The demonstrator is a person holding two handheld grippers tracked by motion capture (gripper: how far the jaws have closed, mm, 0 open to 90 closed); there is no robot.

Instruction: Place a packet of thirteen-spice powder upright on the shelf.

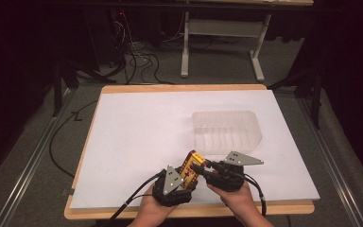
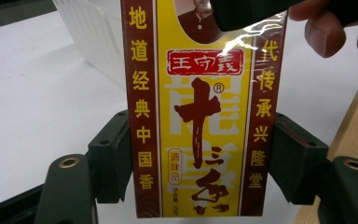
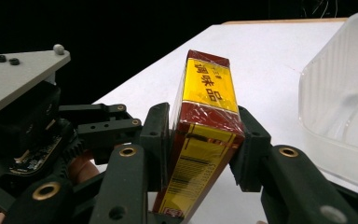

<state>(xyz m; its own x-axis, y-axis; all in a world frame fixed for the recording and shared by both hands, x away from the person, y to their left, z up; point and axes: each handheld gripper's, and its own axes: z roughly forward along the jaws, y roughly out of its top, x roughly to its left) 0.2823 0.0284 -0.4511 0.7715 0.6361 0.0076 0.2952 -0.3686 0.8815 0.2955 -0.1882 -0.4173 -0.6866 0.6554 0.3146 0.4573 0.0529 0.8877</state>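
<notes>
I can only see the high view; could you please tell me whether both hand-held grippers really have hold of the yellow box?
Observer: The left hand-held gripper does. In the left gripper view, its pads press on the two long red edges of the box.
Operator: Thank you. And the right one?
Observer: The right hand-held gripper is clamped on the box too, with a pad against each opposite side.
Operator: What is printed on the box?
Observer: Large dark red Chinese characters on a yellow front, under shiny clear film.
</notes>
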